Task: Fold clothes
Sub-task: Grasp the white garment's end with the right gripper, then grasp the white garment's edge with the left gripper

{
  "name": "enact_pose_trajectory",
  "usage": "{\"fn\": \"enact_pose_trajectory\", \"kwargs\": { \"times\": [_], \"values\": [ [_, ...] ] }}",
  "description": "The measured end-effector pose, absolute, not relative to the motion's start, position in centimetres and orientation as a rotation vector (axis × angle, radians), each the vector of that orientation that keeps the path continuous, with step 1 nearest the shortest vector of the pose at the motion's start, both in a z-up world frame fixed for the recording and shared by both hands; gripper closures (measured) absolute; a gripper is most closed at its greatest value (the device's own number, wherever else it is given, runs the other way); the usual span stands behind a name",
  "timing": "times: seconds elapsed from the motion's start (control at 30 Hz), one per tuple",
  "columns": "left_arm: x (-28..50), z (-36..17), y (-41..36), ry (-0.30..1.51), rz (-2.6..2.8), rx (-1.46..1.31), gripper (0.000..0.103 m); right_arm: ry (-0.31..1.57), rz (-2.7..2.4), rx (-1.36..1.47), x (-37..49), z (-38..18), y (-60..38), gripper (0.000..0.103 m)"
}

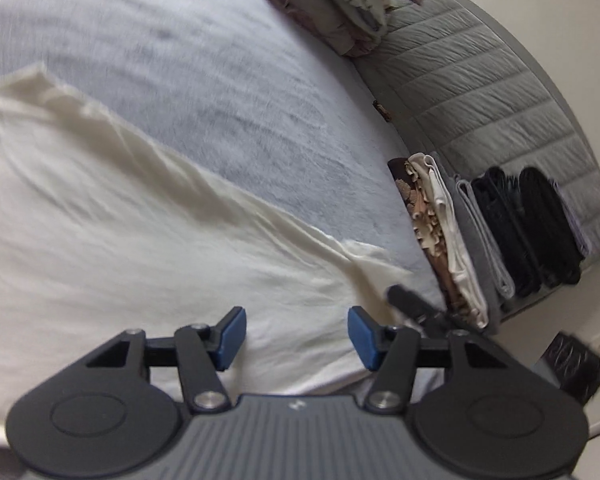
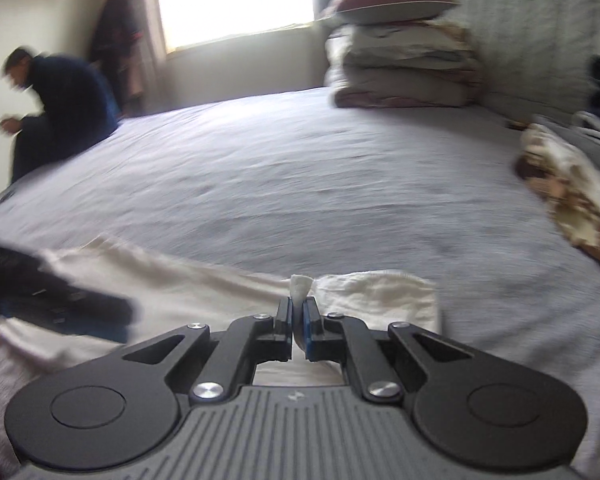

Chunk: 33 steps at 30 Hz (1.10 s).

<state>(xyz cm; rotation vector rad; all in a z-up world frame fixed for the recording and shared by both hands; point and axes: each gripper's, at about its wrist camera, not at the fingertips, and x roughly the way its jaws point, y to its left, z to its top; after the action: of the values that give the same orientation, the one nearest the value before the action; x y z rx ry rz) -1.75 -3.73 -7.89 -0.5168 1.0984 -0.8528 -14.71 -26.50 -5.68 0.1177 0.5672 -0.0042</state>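
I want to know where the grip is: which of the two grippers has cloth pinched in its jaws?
The right gripper: its jaws are shut on a fold of the cream cotton garment. The left gripper stands open above it.

My left gripper (image 1: 296, 338) and right gripper (image 2: 299, 326): same build. Matte black linkage arms on silver pivot screws, blue pads (image 1: 231, 338) on the fingers, round black disc housings each side, grey ribbed centre body with a small white logo.
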Motion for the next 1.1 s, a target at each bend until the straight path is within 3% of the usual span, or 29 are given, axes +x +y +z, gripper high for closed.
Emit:
{"fn": "enact_pose_trajectory", "kwargs": {
  "times": [0.37, 0.57, 0.67, 1.1],
  "values": [
    [-0.9, -9.6, -3.6, 1.162, -0.816, -0.74, 0.056, 0.591, 0.265, 0.028, -15.0, -5.6, -19.9, 0.097],
    [-0.8, -9.9, -3.4, 1.154, -0.772, -0.774, 0.078, 0.585, 0.329, 0.042, -15.6, -5.0, -19.0, 0.097],
    [-0.8, -9.7, -3.2, 1.126, -0.738, -0.778, 0.099, 0.585, 0.335, 0.054, -15.7, -5.0, -18.7, 0.097],
    [-0.1, -6.4, -1.0, 0.956, -0.576, -0.571, 0.101, 0.568, 0.316, 0.062, -14.1, -5.1, -15.2, 0.097]
  ]
}}
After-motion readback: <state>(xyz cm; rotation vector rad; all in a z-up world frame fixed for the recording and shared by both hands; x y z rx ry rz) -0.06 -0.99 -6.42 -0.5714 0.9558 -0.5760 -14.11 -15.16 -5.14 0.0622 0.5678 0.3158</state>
